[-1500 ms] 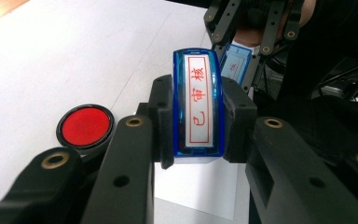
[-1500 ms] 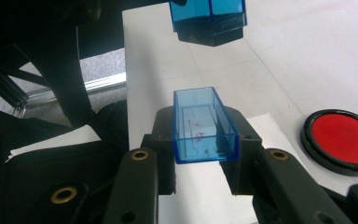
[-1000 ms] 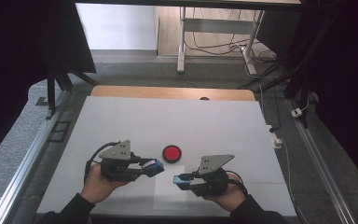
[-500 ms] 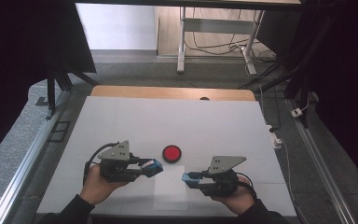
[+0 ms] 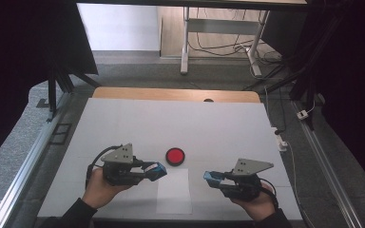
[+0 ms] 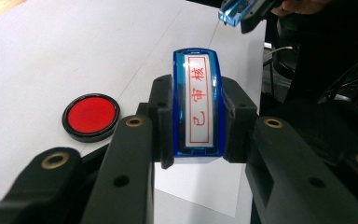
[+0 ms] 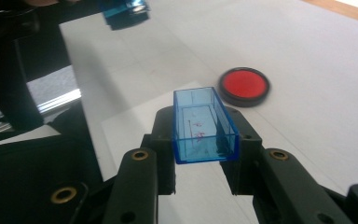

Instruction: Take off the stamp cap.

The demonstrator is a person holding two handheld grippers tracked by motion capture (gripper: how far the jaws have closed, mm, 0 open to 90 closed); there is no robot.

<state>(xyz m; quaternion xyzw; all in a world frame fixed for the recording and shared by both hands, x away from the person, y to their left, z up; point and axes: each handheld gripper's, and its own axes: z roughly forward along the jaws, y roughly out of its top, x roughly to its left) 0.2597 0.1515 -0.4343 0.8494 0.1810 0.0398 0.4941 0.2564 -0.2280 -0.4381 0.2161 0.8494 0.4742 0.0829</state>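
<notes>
Stamp (image 6: pixel 197 105), blue-cased with red characters on its white face, sits clamped between the jaws of the left gripper (image 5: pixel 158 170), held above the white table (image 5: pixel 123 123) just left of the paper sheet (image 5: pixel 174 192). Its clear blue cap (image 7: pixel 204 125), open side up, is clamped between the jaws of the right gripper (image 5: pixel 211 177), held above the table to the right of that sheet. The two parts face each other, well apart across the sheet. A round red ink pad (image 5: pixel 175 155) in a black rim lies on the table beyond the sheet, between both grippers.
</notes>
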